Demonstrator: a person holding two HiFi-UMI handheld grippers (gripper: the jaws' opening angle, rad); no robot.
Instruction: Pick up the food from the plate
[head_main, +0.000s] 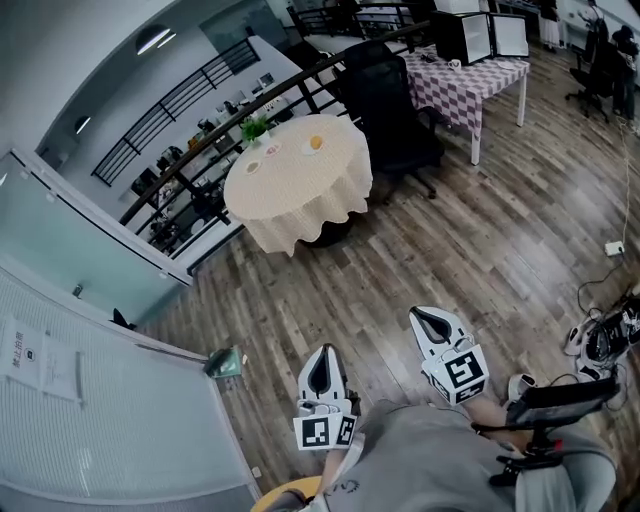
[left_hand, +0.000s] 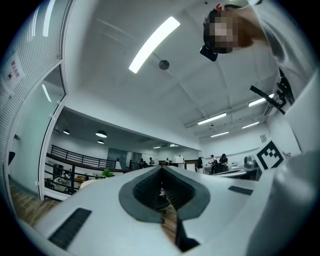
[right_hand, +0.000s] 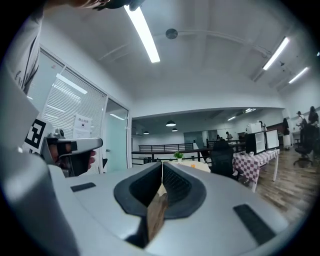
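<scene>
Far across the room stands a round table (head_main: 300, 190) under a cream cloth. On it are small plates; one holds orange food (head_main: 315, 143), and a second plate (head_main: 272, 150) sits to its left. A potted plant (head_main: 255, 128) stands at the table's far edge. My left gripper (head_main: 322, 355) and right gripper (head_main: 435, 318) hang low in the head view, close to the person's body and well short of the table. Both point roughly level toward it. The left gripper (left_hand: 161, 169) has its jaws together with nothing between them. So does the right gripper (right_hand: 162, 162), beyond which the table (right_hand: 192, 165) shows small.
A black office chair (head_main: 395, 110) stands right of the round table, with a checkered table (head_main: 465, 75) bearing monitors behind it. A dark railing (head_main: 200, 150) runs behind the table. A glass partition (head_main: 90, 330) lines the left. Cables (head_main: 600, 335) lie on the wood floor (head_main: 400, 250) at right.
</scene>
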